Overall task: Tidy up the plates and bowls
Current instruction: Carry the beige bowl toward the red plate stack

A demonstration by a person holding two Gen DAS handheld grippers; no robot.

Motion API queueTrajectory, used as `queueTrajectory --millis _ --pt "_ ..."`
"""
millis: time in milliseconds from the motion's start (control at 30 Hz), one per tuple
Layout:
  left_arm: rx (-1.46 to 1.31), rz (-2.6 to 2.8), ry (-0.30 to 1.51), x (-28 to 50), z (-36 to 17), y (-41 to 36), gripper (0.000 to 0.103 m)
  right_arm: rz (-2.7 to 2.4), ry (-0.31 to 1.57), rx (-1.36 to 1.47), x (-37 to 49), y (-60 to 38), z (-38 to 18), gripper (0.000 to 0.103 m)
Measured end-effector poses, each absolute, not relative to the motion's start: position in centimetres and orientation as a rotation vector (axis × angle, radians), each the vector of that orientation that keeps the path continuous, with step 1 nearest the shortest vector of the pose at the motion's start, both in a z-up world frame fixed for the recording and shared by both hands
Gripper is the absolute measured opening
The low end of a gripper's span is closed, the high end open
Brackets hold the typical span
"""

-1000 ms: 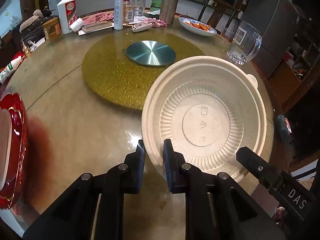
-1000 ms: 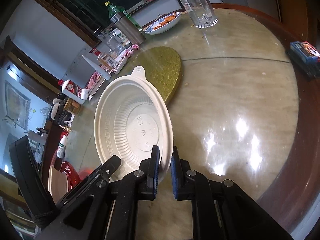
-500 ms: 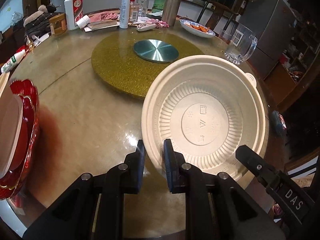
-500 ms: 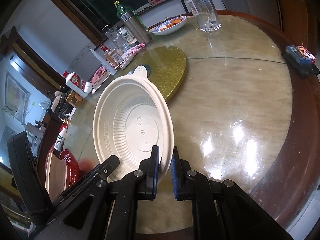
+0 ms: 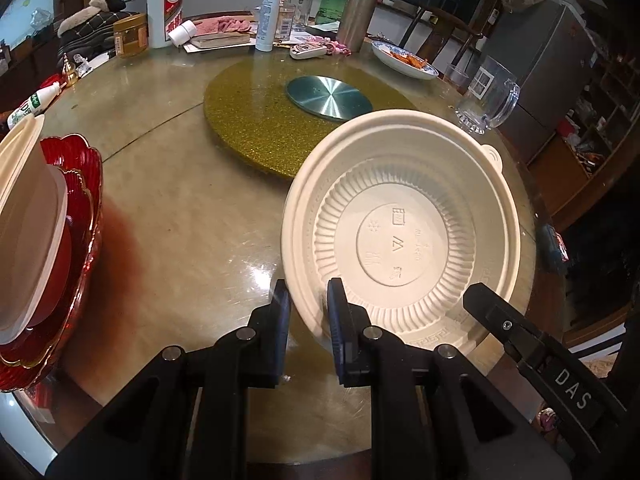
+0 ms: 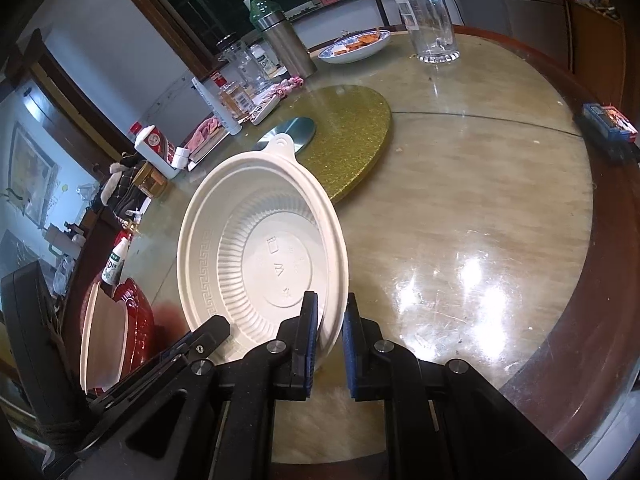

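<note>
A wide cream plastic bowl [image 5: 404,232] with a ribbed bottom and a small rim tab hangs above the round table, held by both grippers. My left gripper [image 5: 308,312] is shut on its near-left rim. My right gripper [image 6: 330,320] is shut on its near-right rim; the bowl [image 6: 260,256] tilts left in the right wrist view. At the table's left edge a red scalloped plate stack [image 5: 86,216] carries a cream bowl [image 5: 28,236]. The red stack [image 6: 138,320] and its cream bowl [image 6: 102,340] show in the right wrist view too.
A gold glitter turntable [image 5: 260,116] with a metal disc [image 5: 328,96] lies mid-table. A glass mug [image 5: 490,98] and a blue-rimmed food plate [image 5: 404,60] stand far right. Bottles, a steel flask [image 5: 358,14] and clutter line the far edge. A small blue box [image 6: 608,120] lies at right.
Both grippers have lifted the bowl and carried it left; the red plate stack with its cream bowl has come further into view at the left.
</note>
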State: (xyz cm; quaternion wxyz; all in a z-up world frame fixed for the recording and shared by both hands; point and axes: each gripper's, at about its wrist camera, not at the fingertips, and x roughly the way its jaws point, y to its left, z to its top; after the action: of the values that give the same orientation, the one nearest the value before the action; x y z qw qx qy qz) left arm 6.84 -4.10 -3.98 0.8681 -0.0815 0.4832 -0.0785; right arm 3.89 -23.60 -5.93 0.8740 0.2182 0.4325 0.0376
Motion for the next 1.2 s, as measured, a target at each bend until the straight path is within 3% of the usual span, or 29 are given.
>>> queueTrajectory --millis 1200 --pt "-0.194 -0.110 0.882 3.7 0.1 -0.6 0.017 0.190 0.783 0.376 2.3 -20.1 -1.8 0.012"
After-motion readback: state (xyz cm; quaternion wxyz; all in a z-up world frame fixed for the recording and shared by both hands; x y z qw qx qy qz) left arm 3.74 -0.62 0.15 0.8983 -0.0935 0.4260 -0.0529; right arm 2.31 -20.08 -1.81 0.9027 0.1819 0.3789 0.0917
